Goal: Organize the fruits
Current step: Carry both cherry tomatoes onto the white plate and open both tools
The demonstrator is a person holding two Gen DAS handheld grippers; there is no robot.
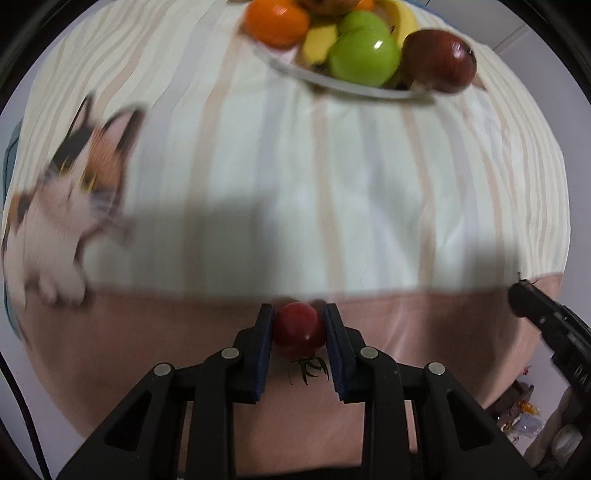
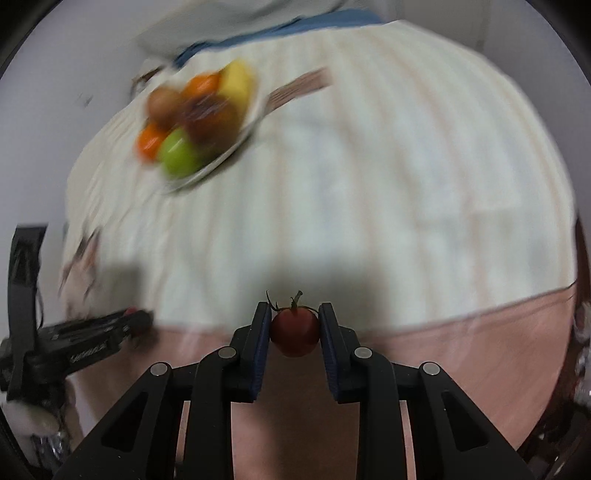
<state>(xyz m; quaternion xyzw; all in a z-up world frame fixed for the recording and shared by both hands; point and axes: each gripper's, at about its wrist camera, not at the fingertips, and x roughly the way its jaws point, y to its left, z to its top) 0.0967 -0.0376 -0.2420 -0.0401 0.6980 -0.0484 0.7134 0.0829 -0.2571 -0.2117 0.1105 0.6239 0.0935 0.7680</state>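
Nearest in the left wrist view, the left gripper (image 1: 299, 325) points down over the pink band of the cloth, its blue pads narrowed onto a small red cherry tomato (image 1: 298, 328), which they clamp from both sides. Its green calyx points back toward the camera. At about 3 o'clock the black body of the right gripper (image 1: 546, 317) pokes in from the edge.

The right gripper (image 2: 294, 326) likewise pinches a second cherry tomato (image 2: 295, 331) between its pads, stem and curled green sepals pointing up and away. From this side the left gripper (image 2: 85, 341) lies out at 9 o'clock, a speck of red at its tip.

Farther out, a white plate (image 1: 332, 84) sits toward 12 o'clock in the left view, heaped with fruit: two green apples (image 1: 364, 57), a dark red apple (image 1: 439, 61) at its right rim, an orange (image 1: 277, 24), and yellow bananas (image 1: 319, 42) tucked behind. In the blurred right view the same plate (image 2: 221, 158) lies at 11 o'clock.

All of it rests on a table cloth (image 1: 258, 166) striped in cream and pale peach, with a printed calico cat (image 1: 74, 195) at 9 o'clock. Beyond the edge at 4 o'clock, blurry clutter lies on a pale floor (image 1: 546, 402).
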